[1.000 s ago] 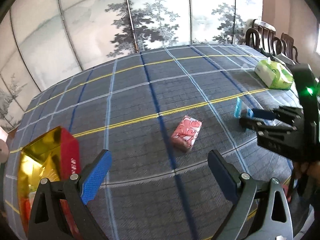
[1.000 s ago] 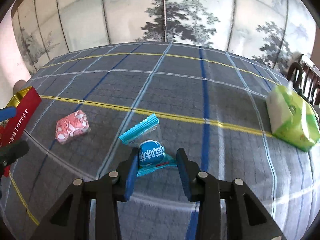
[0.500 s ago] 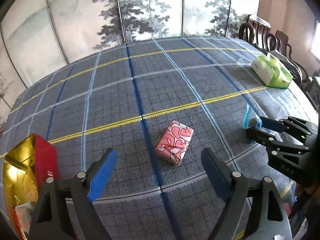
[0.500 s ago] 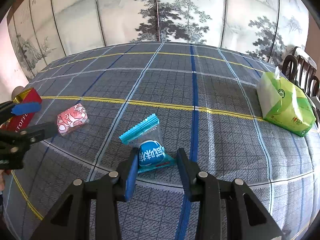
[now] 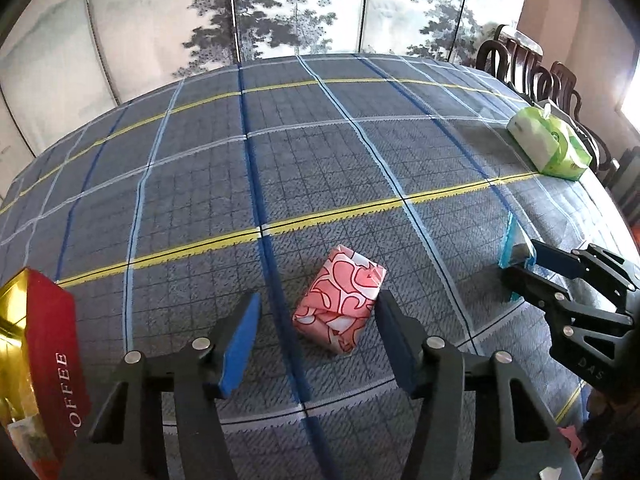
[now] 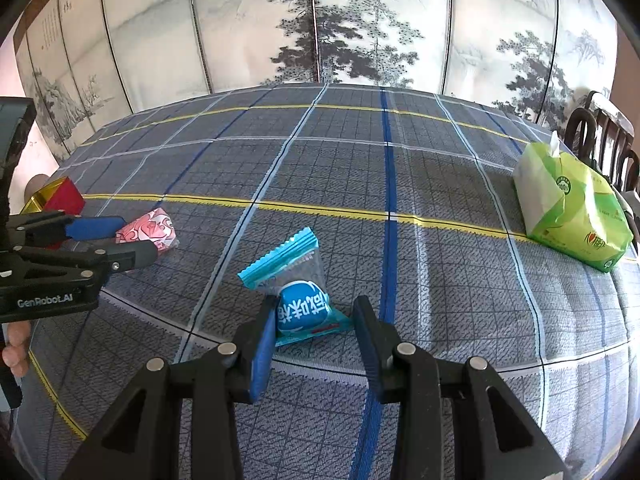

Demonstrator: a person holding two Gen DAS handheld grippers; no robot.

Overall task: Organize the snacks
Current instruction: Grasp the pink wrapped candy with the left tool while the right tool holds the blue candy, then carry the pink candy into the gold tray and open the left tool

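Pink-and-white patterned wrapping marks the candy (image 5: pixel 340 302) in the left wrist view. It lies on the tablecloth (image 5: pixel 320 160) between the fingers of the left gripper (image 5: pixel 316 340). A second ago those jaws stood far wider and the candy lay farther ahead; now they are closing around it, with gaps still showing on both sides, so nothing is gripped yet. Judged from this, the pickup is imminent, and the red-and-gold toffee box (image 5: pixel 44 360) at the left edge is the likely destination. The right gripper (image 5: pixel 520 264) appears at the right edge.

In the right wrist view, the right gripper (image 6: pixel 316 320) is unchanged: clenched on the blue sachet (image 6: pixel 300 304), which rests on the cloth. The left gripper (image 6: pixel 120 240) now reaches the pink candy (image 6: pixel 152 228).

The surface is grey-blue plaid cloth with yellow and blue lines. A green tissue pack (image 6: pixel 572 216) sits near the far right, dark wooden chairs (image 5: pixel 532 72) stand behind it, and a painted folding screen (image 6: pixel 320 20) closes the room.
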